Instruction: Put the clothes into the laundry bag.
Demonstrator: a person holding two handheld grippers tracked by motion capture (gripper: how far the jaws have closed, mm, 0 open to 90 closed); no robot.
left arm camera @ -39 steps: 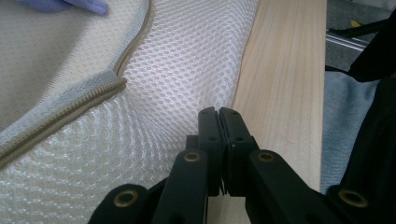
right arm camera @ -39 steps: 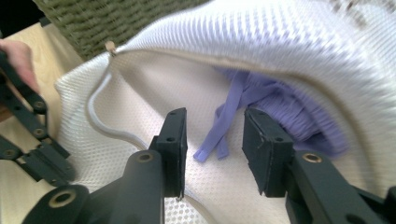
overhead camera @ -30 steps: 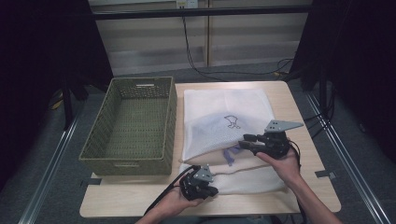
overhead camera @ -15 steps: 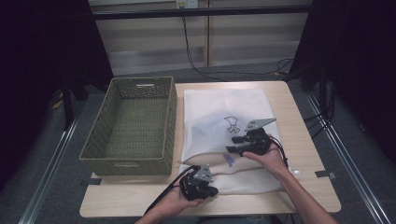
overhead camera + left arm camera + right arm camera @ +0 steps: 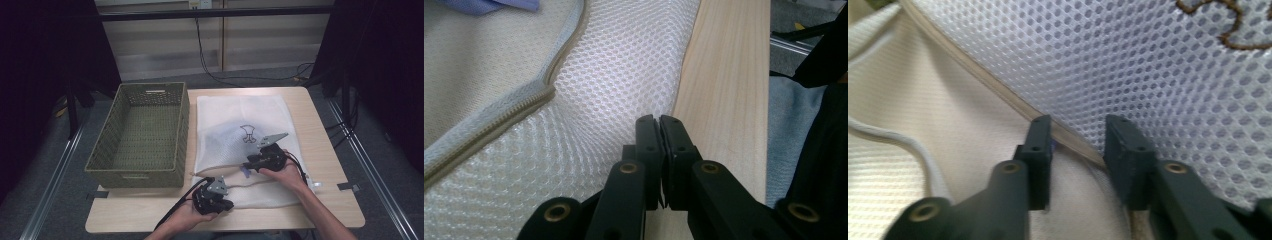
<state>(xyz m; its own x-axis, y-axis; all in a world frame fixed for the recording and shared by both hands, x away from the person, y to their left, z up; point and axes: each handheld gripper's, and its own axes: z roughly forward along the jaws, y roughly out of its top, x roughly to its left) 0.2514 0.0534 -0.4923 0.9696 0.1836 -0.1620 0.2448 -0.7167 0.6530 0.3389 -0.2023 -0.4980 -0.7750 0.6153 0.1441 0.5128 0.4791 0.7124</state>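
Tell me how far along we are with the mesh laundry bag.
Done: the mesh laundry bag lies flat with its zipper open. In hand: the left gripper is shut on the bag's near edge; the right gripper, jaws just closing, straddles the upper zipper edge without pinching it. Left: the purple item sits in the opening, and the basket holds nothing.

White mesh bag, olive basket

Laundry bag (image 5: 240, 120) white honeycomb mesh, brown emblem, beige zipper; woven basket (image 5: 137, 132) olive-green; table (image 5: 325, 150) pale wood.

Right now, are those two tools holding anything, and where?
The left tool is shut on the mesh laundry bag's near edge. The right tool, just closing, straddles its zipper edge, not yet gripping.
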